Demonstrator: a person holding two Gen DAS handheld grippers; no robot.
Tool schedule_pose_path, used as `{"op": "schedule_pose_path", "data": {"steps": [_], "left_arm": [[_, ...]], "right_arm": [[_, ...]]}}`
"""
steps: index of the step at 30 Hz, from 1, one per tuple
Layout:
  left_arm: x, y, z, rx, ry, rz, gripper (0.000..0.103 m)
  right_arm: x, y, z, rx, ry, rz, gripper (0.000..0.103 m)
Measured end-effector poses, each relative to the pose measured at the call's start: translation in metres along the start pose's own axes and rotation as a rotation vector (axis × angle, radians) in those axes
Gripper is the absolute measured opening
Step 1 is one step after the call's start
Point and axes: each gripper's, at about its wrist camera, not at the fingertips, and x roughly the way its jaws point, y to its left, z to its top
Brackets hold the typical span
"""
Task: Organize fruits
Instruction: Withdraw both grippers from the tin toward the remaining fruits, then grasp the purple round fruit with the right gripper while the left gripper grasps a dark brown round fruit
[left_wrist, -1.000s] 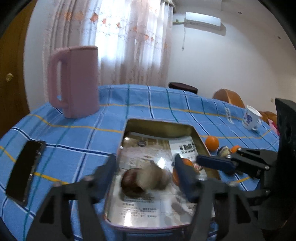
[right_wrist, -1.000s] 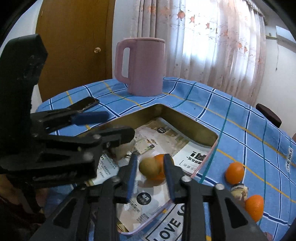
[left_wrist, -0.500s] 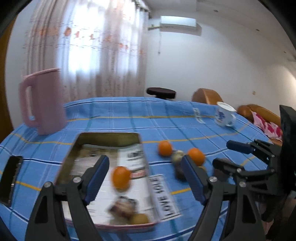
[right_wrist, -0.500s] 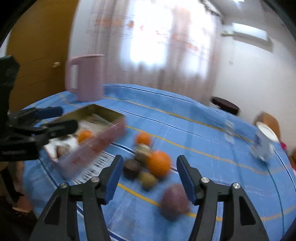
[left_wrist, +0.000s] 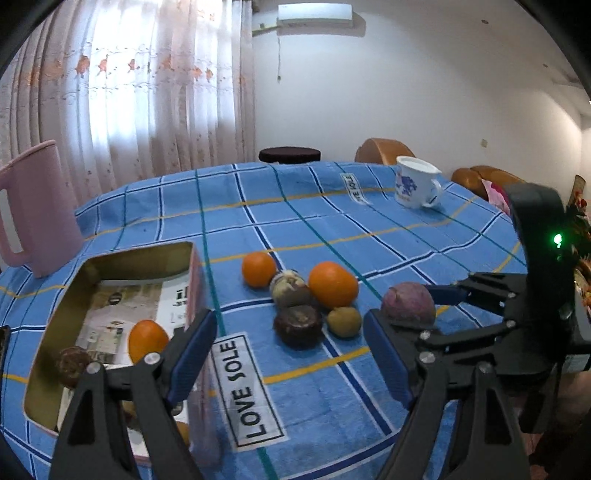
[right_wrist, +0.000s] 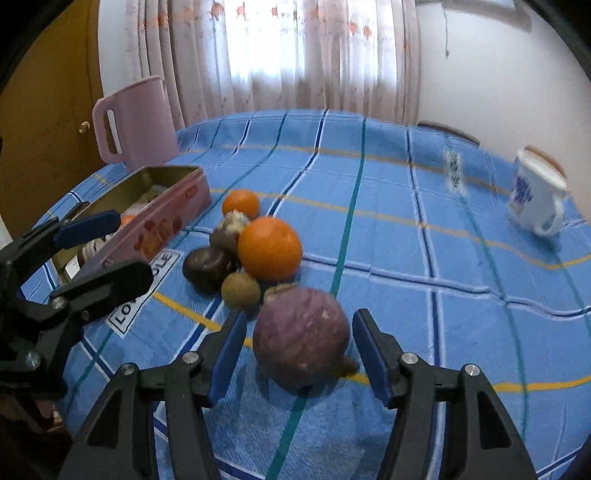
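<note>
purple fruit (right_wrist: 301, 339): round, dull purple skin, lies on the blue checked cloth, nearest of the group.
big orange (right_wrist: 269, 248): round, bright, in the middle of the group, touching the fruits around it.
small orange (right_wrist: 241, 203): behind, near the tin's corner.
dark brown fruit (right_wrist: 207, 268): round, left of the big orange.
small greenish-brown fruit (right_wrist: 241, 290): just before the big orange.
tin box (left_wrist: 92, 264): pink outside, golden inside, lined with printed paper.
orange in the tin (left_wrist: 147, 340): beside a brown fruit (left_wrist: 74, 365).

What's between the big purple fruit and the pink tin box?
A clump of fruit: a large orange, a small brown-green fruit and a dark round fruit, resting on the blue cloth. The right wrist view shows it best.
</note>
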Motion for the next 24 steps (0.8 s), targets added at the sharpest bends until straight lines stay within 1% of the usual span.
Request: {"op": "schedule_pose_path", "data": {"steps": [1,3,6,8,10,13,15,18,20,21,22,23,24], "left_arm": [[0.002,-0.002,0.0,0.004,0.006,0.0,0.08],[0.006,-0.006,0.002,0.014,0.017,-0.012,0.07],[0.016,-0.015,0.003,0.027,0.045,-0.037,0.069],[0.025,-0.017,0.004,0.01,0.073,-0.063,0.062],[0.035,-0.013,0.005,-0.031,0.121,-0.088,0.061],[0.039,-0.01,0.005,-0.064,0.141,-0.114,0.061],[0.039,-0.003,0.004,-0.095,0.149,-0.114,0.06],[0.045,0.0,0.002,-0.095,0.184,-0.093,0.06],[0.05,0.011,0.0,-0.148,0.218,-0.101,0.06],[0.052,0.017,-0.001,-0.179,0.224,-0.121,0.06],[0.053,0.02,-0.001,-0.19,0.228,-0.124,0.06],[0.052,0.021,-0.001,-0.192,0.228,-0.119,0.057],[0.051,0.021,-0.001,-0.187,0.222,-0.118,0.057]], "right_arm": [[-0.003,-0.002,-0.001,0.008,-0.006,0.009,0.051],[-0.004,-0.003,-0.003,0.014,-0.01,0.015,0.051],[-0.009,-0.006,-0.003,0.032,-0.038,0.01,0.051],[-0.011,-0.009,-0.001,0.051,-0.053,-0.001,0.051],[-0.015,-0.014,0.001,0.07,-0.067,-0.003,0.051],[-0.021,-0.016,0.004,0.073,-0.091,-0.015,0.051],[-0.022,-0.016,0.006,0.068,-0.101,-0.019,0.051],[-0.023,-0.014,0.008,0.055,-0.115,-0.03,0.051],[-0.025,-0.012,0.01,0.054,-0.125,-0.026,0.051],[-0.024,-0.012,0.01,0.052,-0.127,-0.026,0.051],[-0.024,-0.011,0.011,0.049,-0.129,-0.028,0.051],[-0.023,-0.01,0.012,0.047,-0.13,-0.029,0.051],[-0.022,-0.009,0.013,0.045,-0.13,-0.029,0.051]]}}
